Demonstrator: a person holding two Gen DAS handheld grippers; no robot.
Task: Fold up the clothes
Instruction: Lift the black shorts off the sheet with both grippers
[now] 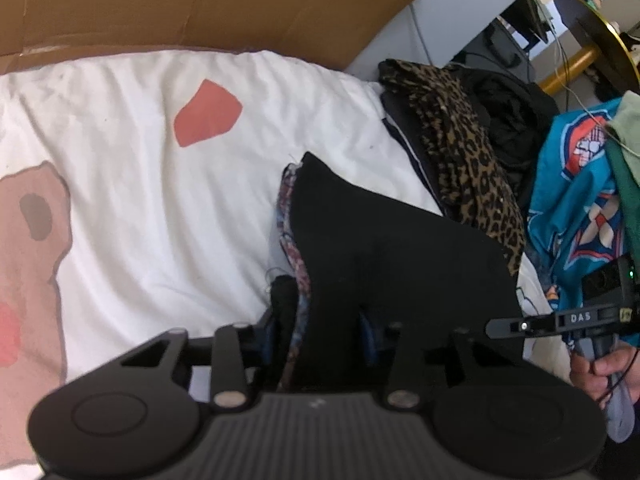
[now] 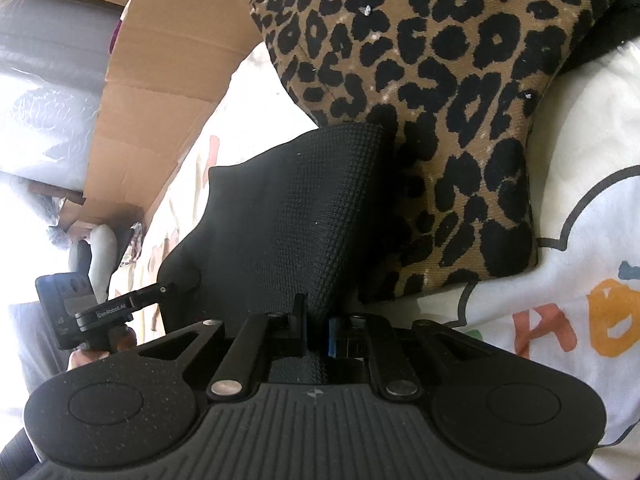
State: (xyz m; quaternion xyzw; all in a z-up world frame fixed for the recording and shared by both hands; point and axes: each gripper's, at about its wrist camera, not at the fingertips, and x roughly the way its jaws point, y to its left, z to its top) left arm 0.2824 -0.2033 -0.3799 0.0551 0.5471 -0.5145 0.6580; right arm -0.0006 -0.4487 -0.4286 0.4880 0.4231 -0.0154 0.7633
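A black knit garment (image 1: 380, 248) with a patterned inner layer (image 1: 294, 240) rises off the bed between both grippers. In the left wrist view my left gripper (image 1: 320, 330) grips a thick bunch of it, the cloth filling the gap between the fingers. The right gripper's finger (image 1: 516, 325) reaches in from the right edge, held by a hand (image 1: 596, 368). In the right wrist view my right gripper (image 2: 316, 336) is shut on the edge of the same black garment (image 2: 288, 208), which stretches left toward the left gripper (image 2: 120, 304).
A folded leopard-print garment (image 1: 472, 168) (image 2: 440, 100) tops a dark stack just right of the black one. A teal patterned cloth (image 1: 576, 200) lies further right. The white printed bedsheet (image 1: 160, 200) (image 2: 580, 240) spreads left. Cardboard (image 1: 200, 0) stands behind the bed.
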